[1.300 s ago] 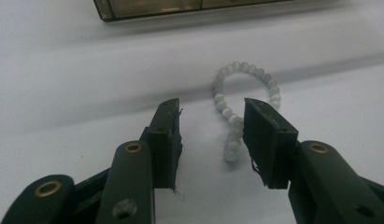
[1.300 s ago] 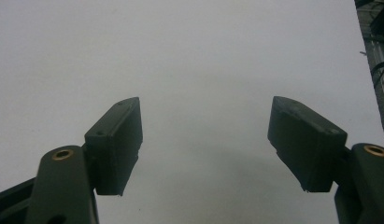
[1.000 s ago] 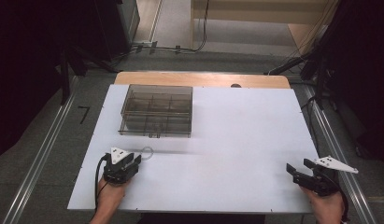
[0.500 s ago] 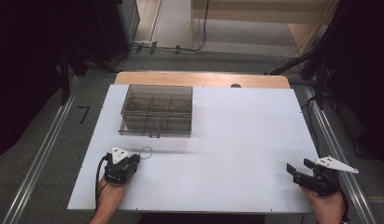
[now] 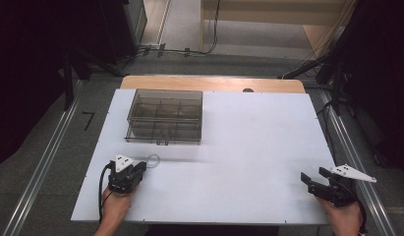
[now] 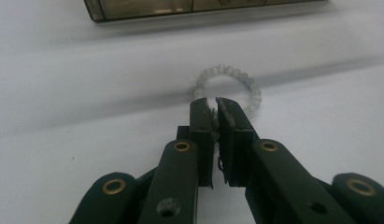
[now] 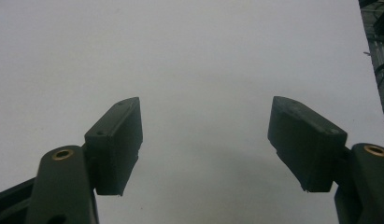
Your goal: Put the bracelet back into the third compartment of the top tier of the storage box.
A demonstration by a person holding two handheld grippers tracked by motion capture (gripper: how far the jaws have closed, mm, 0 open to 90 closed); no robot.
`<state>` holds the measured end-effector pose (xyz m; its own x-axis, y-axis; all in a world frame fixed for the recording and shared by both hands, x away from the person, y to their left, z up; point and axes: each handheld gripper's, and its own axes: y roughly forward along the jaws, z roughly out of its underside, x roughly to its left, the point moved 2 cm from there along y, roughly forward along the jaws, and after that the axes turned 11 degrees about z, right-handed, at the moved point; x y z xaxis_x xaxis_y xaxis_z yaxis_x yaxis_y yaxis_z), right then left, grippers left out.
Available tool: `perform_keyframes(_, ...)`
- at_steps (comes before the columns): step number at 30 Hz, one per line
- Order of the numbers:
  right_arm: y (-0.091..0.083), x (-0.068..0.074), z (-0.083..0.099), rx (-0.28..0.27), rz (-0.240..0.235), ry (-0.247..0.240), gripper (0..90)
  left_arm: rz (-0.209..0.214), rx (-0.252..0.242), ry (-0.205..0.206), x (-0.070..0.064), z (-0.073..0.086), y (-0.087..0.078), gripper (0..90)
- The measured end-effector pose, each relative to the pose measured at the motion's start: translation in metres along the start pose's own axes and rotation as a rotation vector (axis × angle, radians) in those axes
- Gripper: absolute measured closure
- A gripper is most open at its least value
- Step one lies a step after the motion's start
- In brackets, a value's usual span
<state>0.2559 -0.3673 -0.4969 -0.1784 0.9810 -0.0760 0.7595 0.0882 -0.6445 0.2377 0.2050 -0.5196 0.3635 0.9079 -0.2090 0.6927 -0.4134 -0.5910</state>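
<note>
Just in front of the compartment box (image 5: 164, 116), the left gripper (image 6: 214, 103) has pinched its jaws onto the bead bracelet's (image 6: 231, 86) near edge, so lifting it toward a compartment seems next, while the right gripper (image 7: 206, 135) waits wide open and empty.

The bead bracelet (image 6: 229, 88) lies flat on the surface (image 5: 258, 142), directly in front of the left gripper (image 6: 214, 103); the near side of its ring sits between the tips of the fingers (image 6: 201, 122). Further ahead of those fingers, behind the bracelet, the compartment box (image 5: 164, 116) stands on the surface. The right gripper (image 5: 321, 179) is well apart to the right, near the surface's front right corner, and bare surface lies between and ahead of its fingers (image 7: 116, 140).
</note>
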Motion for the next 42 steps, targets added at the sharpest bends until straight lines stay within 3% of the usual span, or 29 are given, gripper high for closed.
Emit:
perform_keyframes(13, 0.001, 0.0, 0.0, -0.004, 0.013, -0.008, 23.3, 0.034, -0.085, -0.015, -0.007, -0.009, -0.017, 85.1)
perform_keyframes(42, 0.005, 0.001, 0.0, 0.037, 0.009, -0.013, 19.7, 0.102, -0.18, -0.024, -0.023, -0.027, -0.04, 85.1)
